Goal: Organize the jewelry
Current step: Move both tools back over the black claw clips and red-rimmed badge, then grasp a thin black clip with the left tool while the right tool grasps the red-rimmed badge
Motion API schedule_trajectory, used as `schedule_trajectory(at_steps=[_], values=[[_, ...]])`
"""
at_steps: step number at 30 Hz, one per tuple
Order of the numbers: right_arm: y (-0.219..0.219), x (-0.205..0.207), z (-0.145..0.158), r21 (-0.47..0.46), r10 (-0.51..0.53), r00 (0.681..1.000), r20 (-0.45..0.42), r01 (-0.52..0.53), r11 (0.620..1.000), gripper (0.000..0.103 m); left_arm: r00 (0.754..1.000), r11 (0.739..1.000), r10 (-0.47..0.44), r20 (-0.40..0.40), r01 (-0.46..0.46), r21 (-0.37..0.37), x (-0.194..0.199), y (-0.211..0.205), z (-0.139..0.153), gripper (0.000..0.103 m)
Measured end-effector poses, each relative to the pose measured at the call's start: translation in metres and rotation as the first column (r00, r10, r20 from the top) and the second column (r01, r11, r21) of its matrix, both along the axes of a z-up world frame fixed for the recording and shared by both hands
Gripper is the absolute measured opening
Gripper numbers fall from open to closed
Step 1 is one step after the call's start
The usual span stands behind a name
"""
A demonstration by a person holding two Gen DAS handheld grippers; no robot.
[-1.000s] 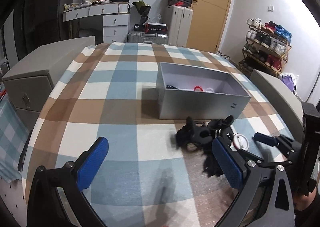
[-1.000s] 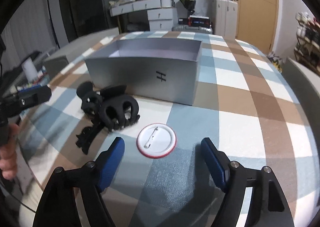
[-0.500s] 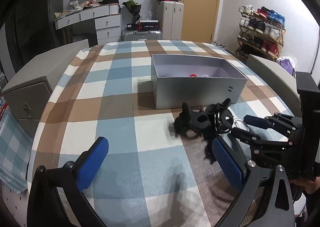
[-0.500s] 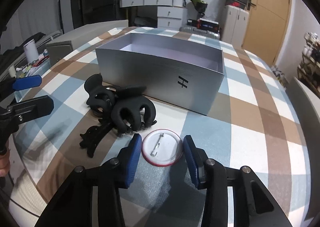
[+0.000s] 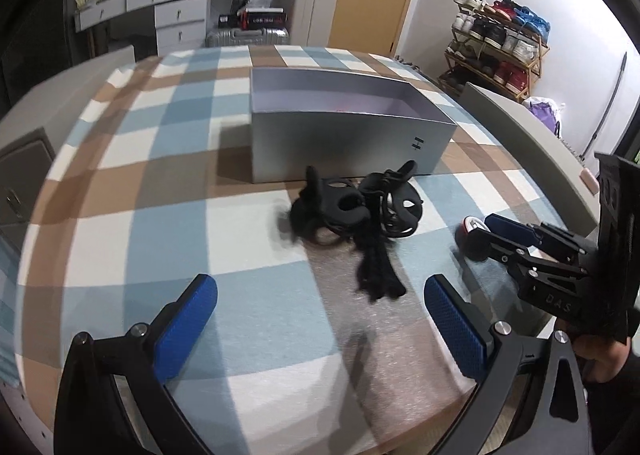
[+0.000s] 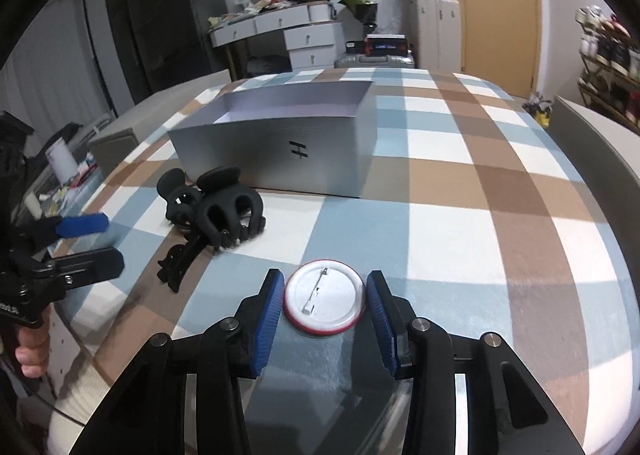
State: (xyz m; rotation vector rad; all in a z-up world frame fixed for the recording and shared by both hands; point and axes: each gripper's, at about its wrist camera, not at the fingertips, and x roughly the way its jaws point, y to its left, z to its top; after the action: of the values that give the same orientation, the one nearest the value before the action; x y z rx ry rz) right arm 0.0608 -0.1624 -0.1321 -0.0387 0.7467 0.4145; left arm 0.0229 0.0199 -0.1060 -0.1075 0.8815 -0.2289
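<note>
The left gripper [image 5: 320, 319] is hanging over the checked counter [image 5: 140, 223] with its fingers [image 5: 188, 325] spread wide, holding nothing. Ahead of those fingers the black hair clips [image 5: 356, 215] are lying in a heap, waiting to be put away. Past them the gray box [image 5: 340, 147] is sitting; something red is showing inside, so I think a few things are already in. The right gripper [image 6: 325, 309] is squeezing its fingers [image 6: 267, 309] on both sides of the round pin badge [image 6: 325, 303]. The box is showing a black mark like an "H" [image 6: 300, 150].
</note>
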Motion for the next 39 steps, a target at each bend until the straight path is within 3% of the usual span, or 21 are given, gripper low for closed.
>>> schedule_trajectory(at_steps=[5,10,13,14,15,21,23,25,29,39], values=[[-0.007,-0.005,0.005,0.048,0.001,1.000,0.004,-0.002,0.999,0.041,0.998,0.998,-0.052,-0.047,0.050,-0.043,0.009,-0.012,-0.003,0.101],[-0.010,-0.010,0.004,0.069,-0.003,1.000,0.011,0.002,0.998,0.041,0.994,0.995,-0.101,-0.044,0.102,0.016,0.016,-0.034,0.002,0.101],[-0.013,-0.013,0.003,0.083,-0.006,1.000,0.015,0.004,0.997,0.041,0.991,0.993,-0.103,-0.087,0.107,0.040,0.026,-0.039,-0.004,0.100],[-0.014,-0.014,0.003,0.083,-0.008,1.000,0.017,0.007,0.997,0.041,0.989,0.993,-0.106,-0.103,0.110,0.040,0.029,-0.039,-0.006,0.098],[-0.016,-0.014,0.004,0.085,-0.012,1.000,0.019,0.010,0.996,0.041,0.986,0.992,-0.119,-0.117,0.124,0.036,0.031,-0.040,-0.007,0.087],[-0.020,-0.015,0.005,0.098,-0.010,1.000,0.020,0.008,0.995,0.042,0.976,0.981,-0.158,-0.149,0.172,0.087,0.034,-0.045,-0.009,0.045],[-0.020,-0.016,0.004,0.105,-0.008,1.000,0.018,0.006,0.994,0.042,0.978,0.982,-0.139,-0.153,0.157,0.109,0.033,-0.045,-0.008,0.041],[-0.021,-0.016,0.004,0.111,-0.009,1.000,0.017,0.007,0.994,0.042,0.978,0.979,-0.140,-0.154,0.160,0.124,0.031,-0.047,-0.008,0.017],[-0.022,-0.018,0.005,0.112,-0.009,1.000,0.018,0.007,0.994,0.042,0.974,0.967,-0.162,-0.156,0.188,0.171,0.021,-0.052,-0.007,0.015],[-0.017,-0.017,0.005,0.113,-0.003,1.000,0.006,0.002,0.994,0.042,0.968,0.960,-0.185,-0.171,0.215,0.176,-0.003,-0.045,-0.004,0.013]])
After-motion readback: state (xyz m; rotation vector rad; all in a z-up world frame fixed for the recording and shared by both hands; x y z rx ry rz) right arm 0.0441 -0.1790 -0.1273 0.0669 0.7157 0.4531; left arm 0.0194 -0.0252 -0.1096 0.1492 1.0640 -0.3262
